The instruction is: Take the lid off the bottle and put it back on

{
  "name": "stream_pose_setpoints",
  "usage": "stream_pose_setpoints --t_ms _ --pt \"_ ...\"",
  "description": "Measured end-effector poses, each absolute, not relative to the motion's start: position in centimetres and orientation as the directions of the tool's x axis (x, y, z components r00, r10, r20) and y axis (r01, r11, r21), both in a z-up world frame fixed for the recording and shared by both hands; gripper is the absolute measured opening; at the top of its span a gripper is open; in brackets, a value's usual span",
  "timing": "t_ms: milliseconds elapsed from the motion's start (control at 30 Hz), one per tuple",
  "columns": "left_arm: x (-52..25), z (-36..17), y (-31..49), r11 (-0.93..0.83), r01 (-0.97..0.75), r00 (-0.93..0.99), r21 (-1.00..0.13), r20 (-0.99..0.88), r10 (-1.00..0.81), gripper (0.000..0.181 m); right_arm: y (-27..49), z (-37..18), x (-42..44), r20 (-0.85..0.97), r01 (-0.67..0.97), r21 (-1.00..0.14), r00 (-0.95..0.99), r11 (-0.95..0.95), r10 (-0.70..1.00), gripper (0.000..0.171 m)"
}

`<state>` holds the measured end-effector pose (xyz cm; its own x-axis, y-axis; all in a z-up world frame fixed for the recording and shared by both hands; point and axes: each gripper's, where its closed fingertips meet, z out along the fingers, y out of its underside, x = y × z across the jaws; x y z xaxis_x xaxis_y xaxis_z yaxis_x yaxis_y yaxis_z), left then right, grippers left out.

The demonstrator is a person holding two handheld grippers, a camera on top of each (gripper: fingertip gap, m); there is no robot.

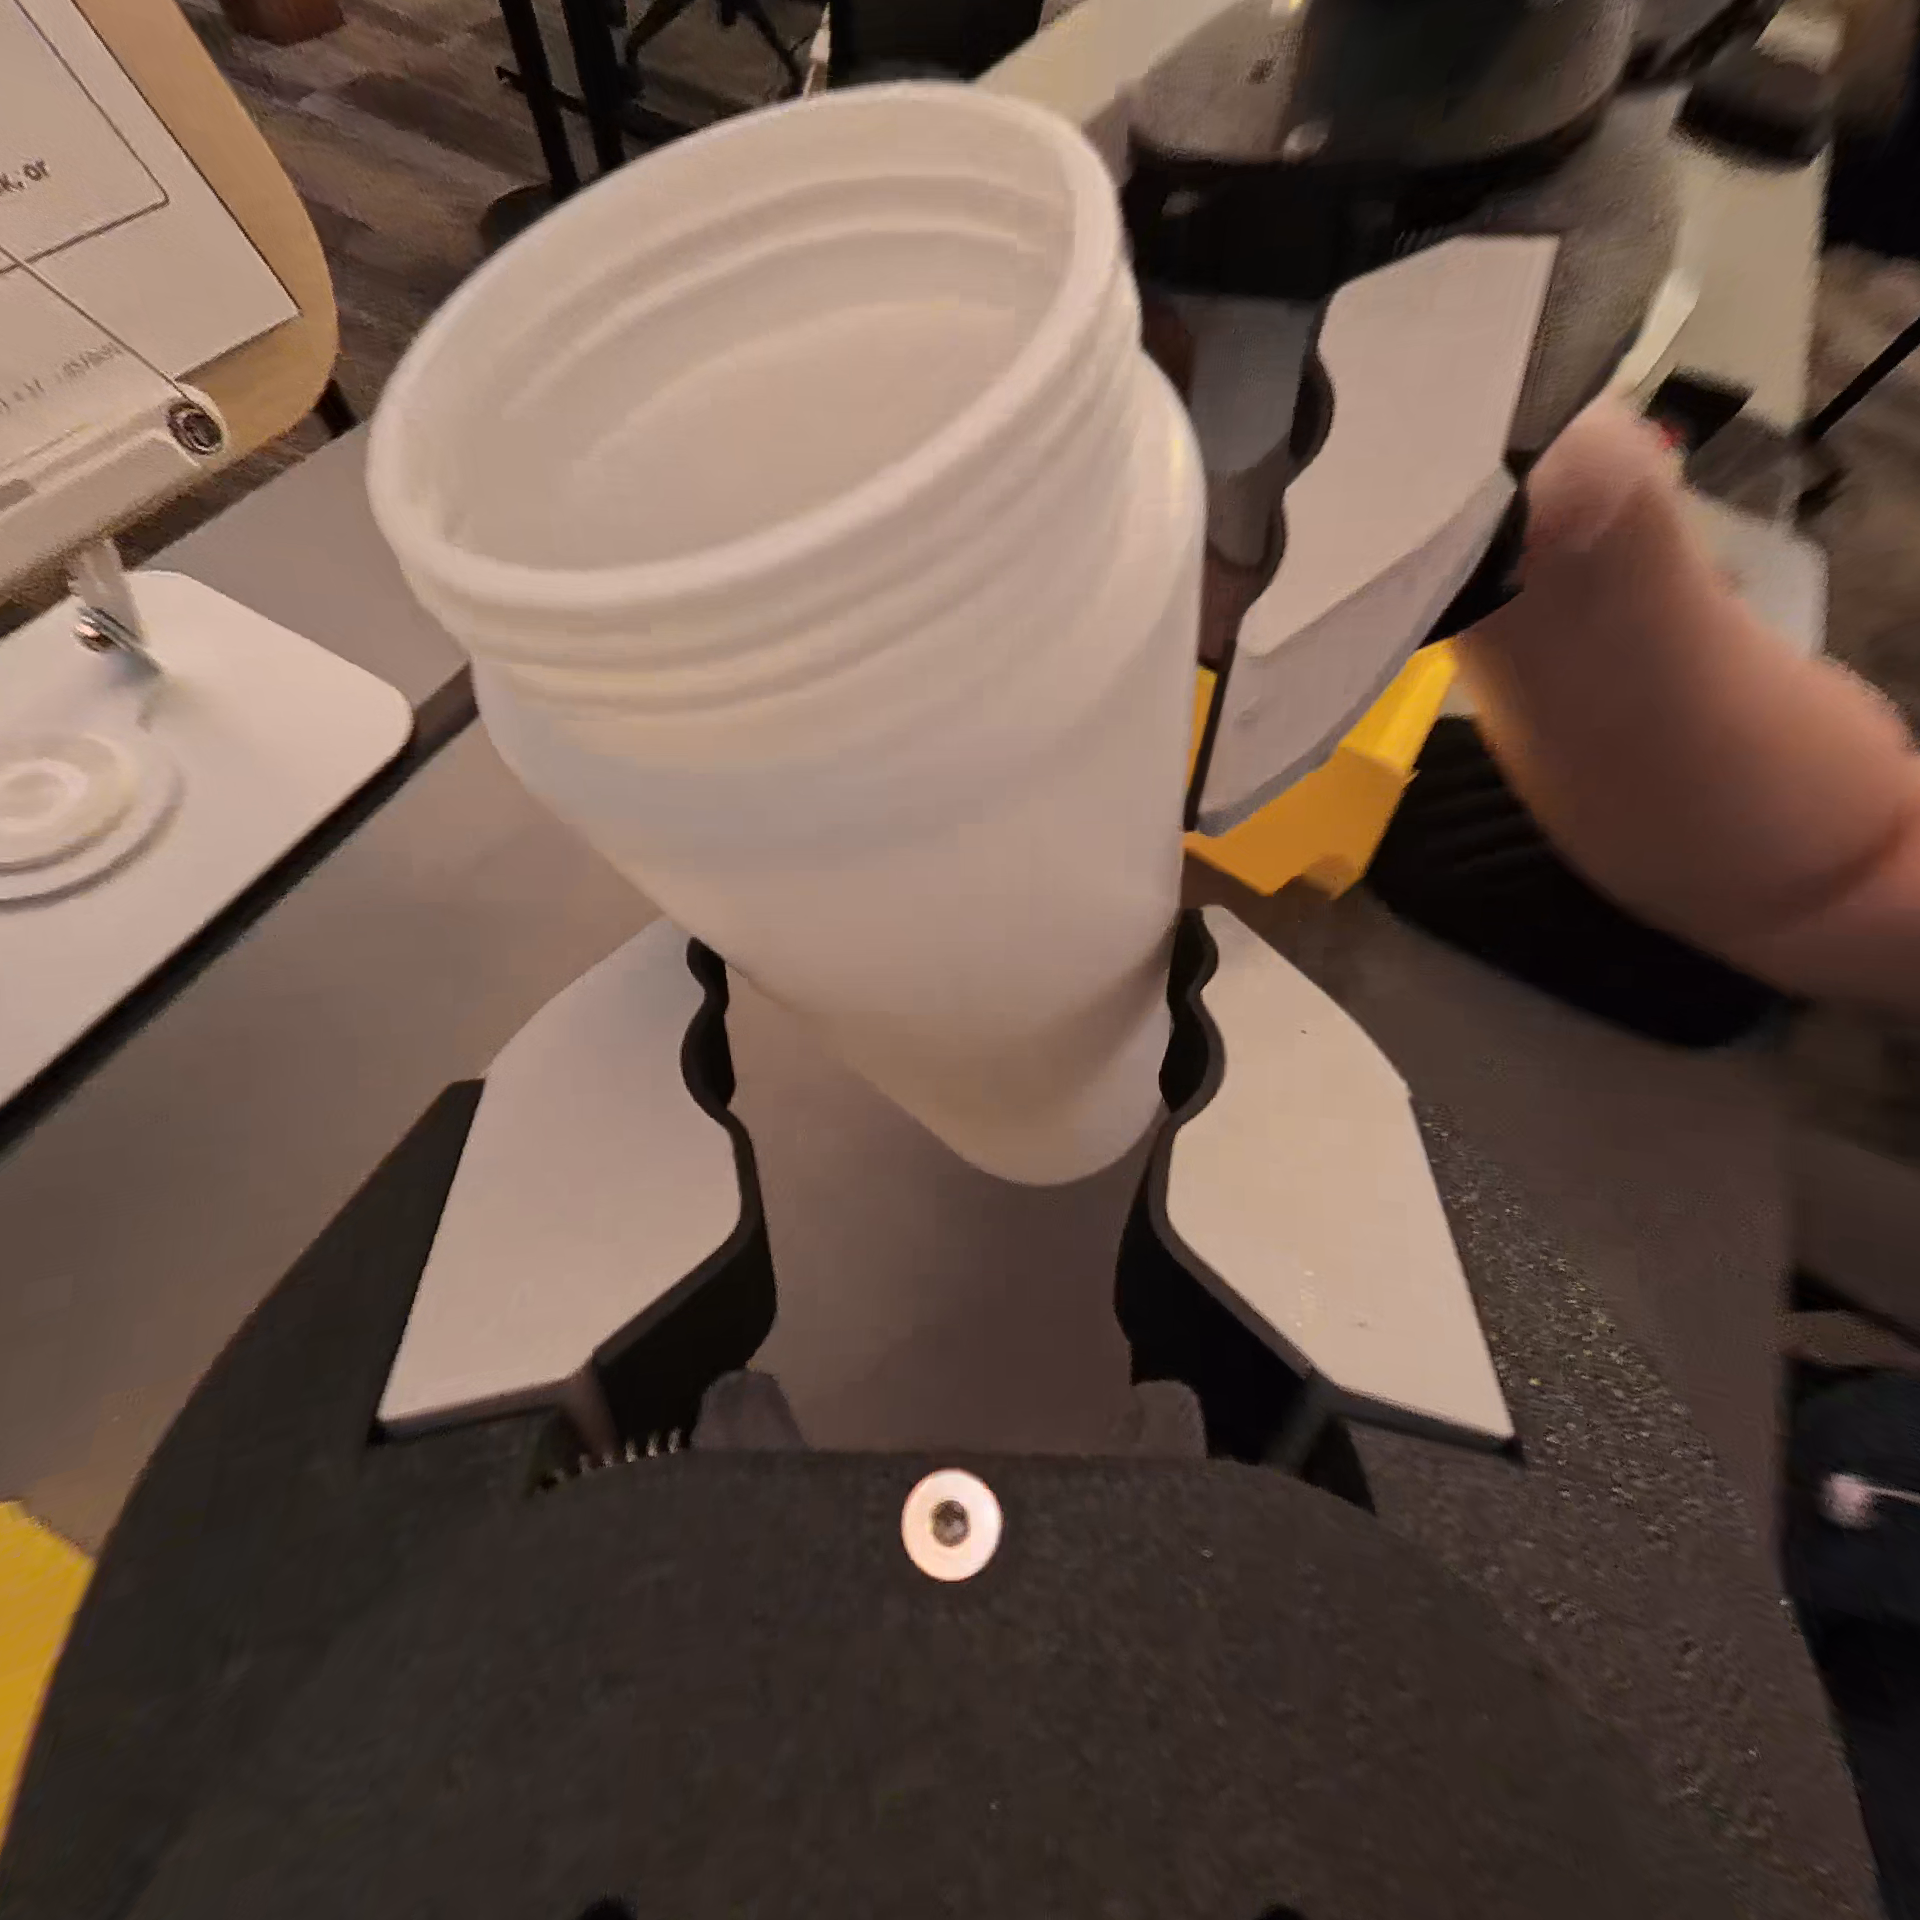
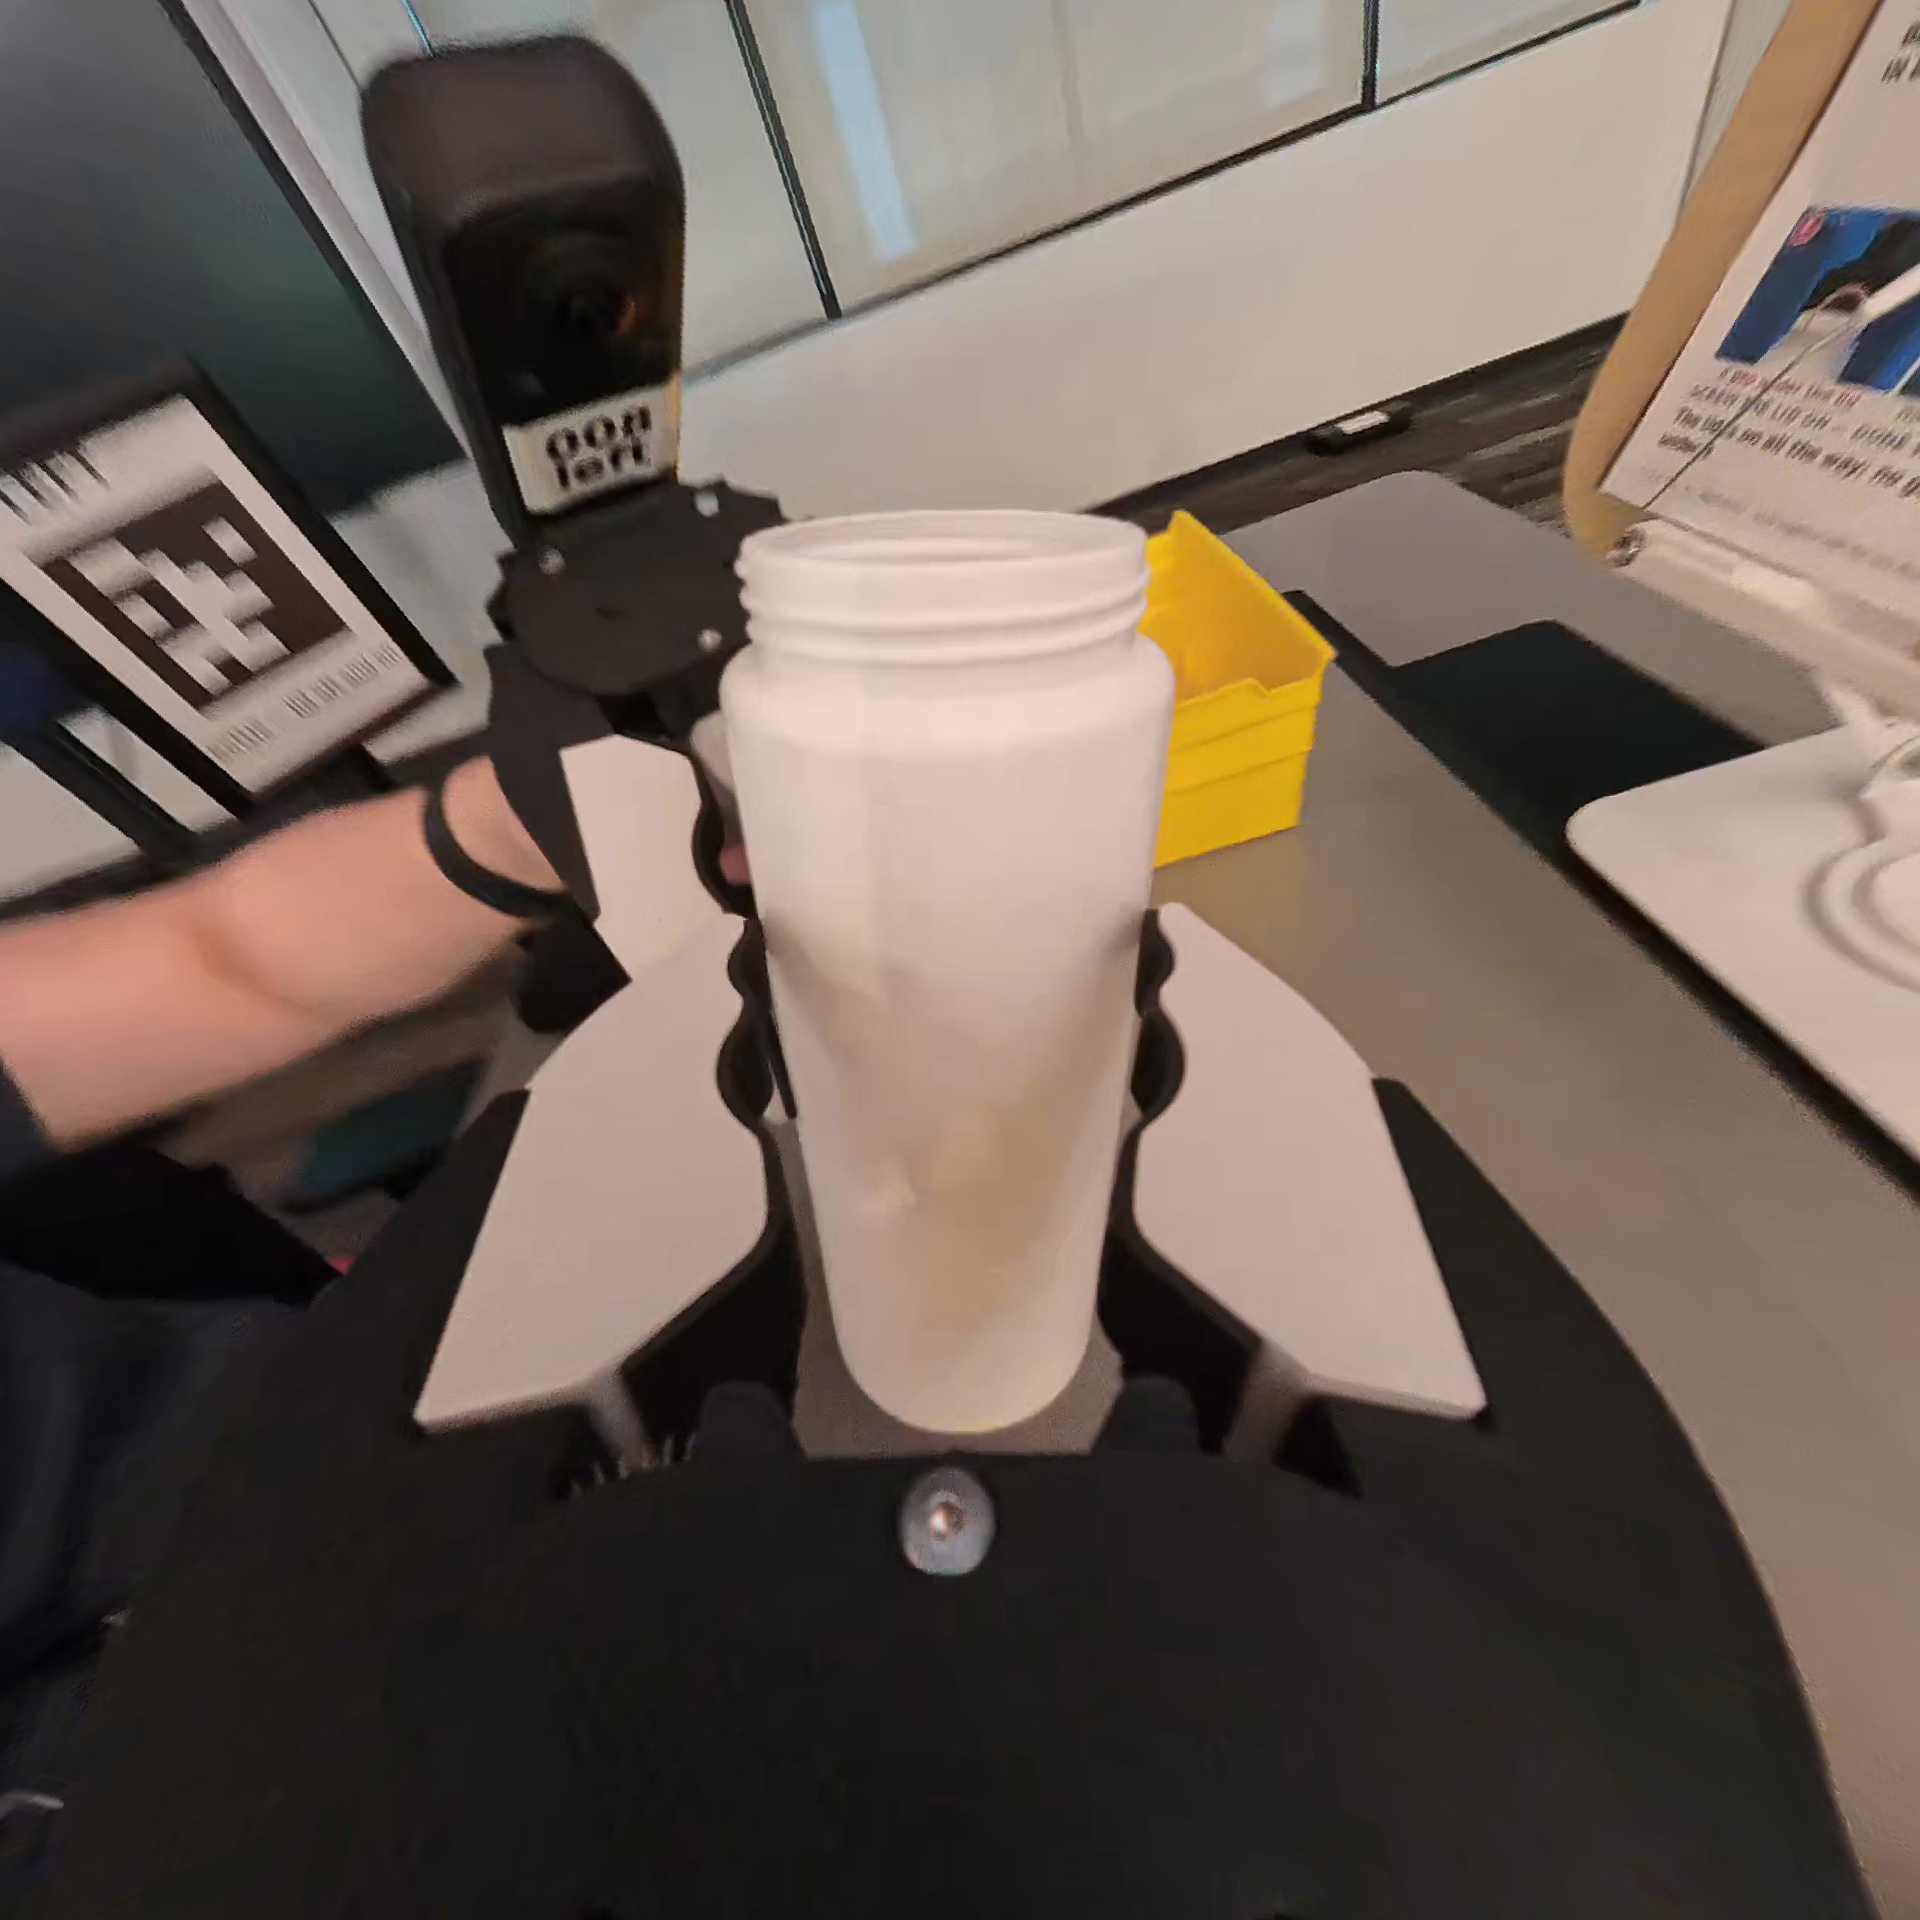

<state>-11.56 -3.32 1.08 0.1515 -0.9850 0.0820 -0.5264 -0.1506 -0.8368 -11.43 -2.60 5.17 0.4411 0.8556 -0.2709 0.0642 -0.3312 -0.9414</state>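
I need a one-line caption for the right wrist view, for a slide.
Right gripper closed around the open, lidless white bottle, with the left gripper beside it and a yellow bin behind.

A wide-mouthed white plastic bottle with a threaded neck and no lid leans toward the left above the grey tabletop. The left gripper, black with pale grey finger plates, has its fingers against the bottle's lower sides. Behind, the right gripper sits beside a yellow plastic bin.
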Motion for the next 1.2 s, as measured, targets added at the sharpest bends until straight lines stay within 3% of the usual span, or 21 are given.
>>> stream_pose_setpoints --t_ms 267,667,1200 --pt "-11.7 -3.5 -1.3 -0.053 -0.650 0.203 -0.758 -0.105 -0.974 0.082 -1.5 0.6 -11.4 -0.015 0.342 -0.916 0.497 -0.211 0.868 0.068" --pt "-10.5 -5.4 -0.9 -0.005 -0.676 0.179 -0.737 -0.158 -0.971 0.082 -1.2 -1.8 -9.9 -0.038 0.397 -0.882 0.480 -0.256 0.876 0.068" --pt "-9.9 -4.7 -1.0 -0.035 -0.586 0.197 -0.809 -0.100 -0.975 0.080 -1.2 -2.4 -9.5 -0.046 0.418 -0.867 0.475 -0.272 0.879 0.069"
